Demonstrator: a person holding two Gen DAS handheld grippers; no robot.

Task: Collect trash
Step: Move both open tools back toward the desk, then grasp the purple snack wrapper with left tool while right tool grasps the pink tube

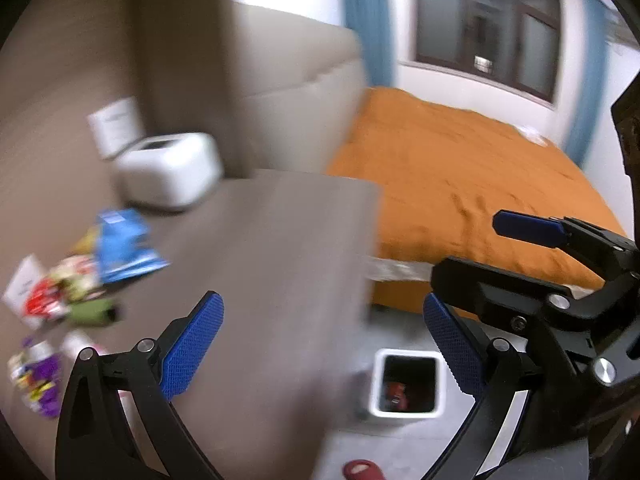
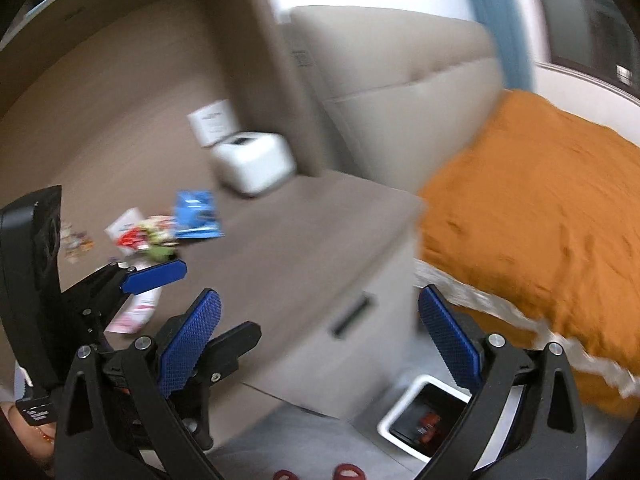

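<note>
Trash lies on the brown cabinet top (image 1: 280, 264): a blue packet (image 1: 124, 246), red and white wrappers (image 1: 44, 300), a green piece (image 1: 92, 312) and purple wrappers (image 1: 40, 380). The blue packet (image 2: 198, 216) and the wrappers (image 2: 140, 236) also show in the right wrist view. A white bin (image 1: 376, 384) stands on the floor beside the cabinet with something red inside. My left gripper (image 1: 322, 344) hangs open and empty over the cabinet's right edge. My right gripper (image 2: 320, 344) is open and empty too, above the bin (image 2: 400, 412). Both views are blurred.
A white box-shaped appliance (image 1: 172, 172) and a small card (image 1: 114, 126) stand at the back of the cabinet. A bed with an orange cover (image 1: 460, 184) lies to the right. The cabinet has a drawer handle (image 2: 352, 316). A red slipper (image 1: 360, 470) is on the floor.
</note>
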